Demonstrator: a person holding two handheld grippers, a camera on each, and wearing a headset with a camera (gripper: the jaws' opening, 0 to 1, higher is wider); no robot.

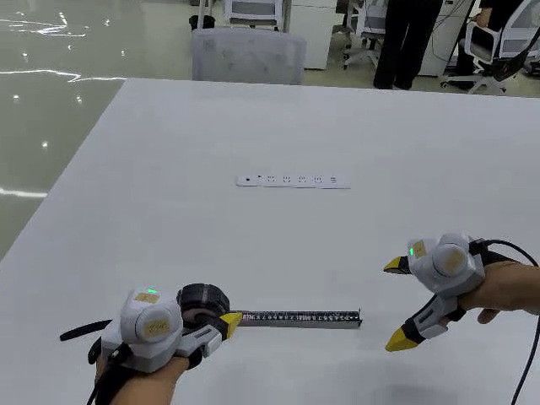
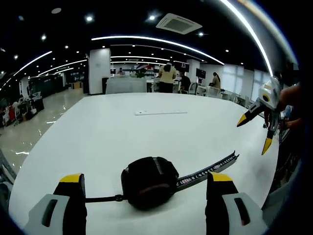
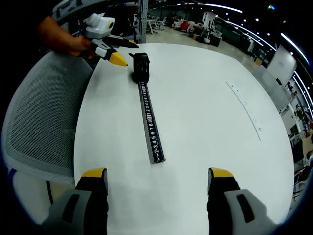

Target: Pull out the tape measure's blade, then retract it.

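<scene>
The black round-cased tape measure (image 1: 202,302) lies at the near left of the white table (image 1: 337,126). Its grey graduated blade (image 1: 295,318) is extended rightward, flat on the surface. The left gripper (image 2: 145,178) is spread, jaws flanking the case. The right gripper (image 1: 395,304) is spread too, just right of the blade's tip and apart from it. Pulling out looks done. Retraction comes next, calling for a steadied case while the blade feeds back in.

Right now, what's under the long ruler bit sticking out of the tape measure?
Just the white table: the blade lies flat on it. The strip of table right beneath the blade and the black case is covered, so I cannot see it.
</scene>
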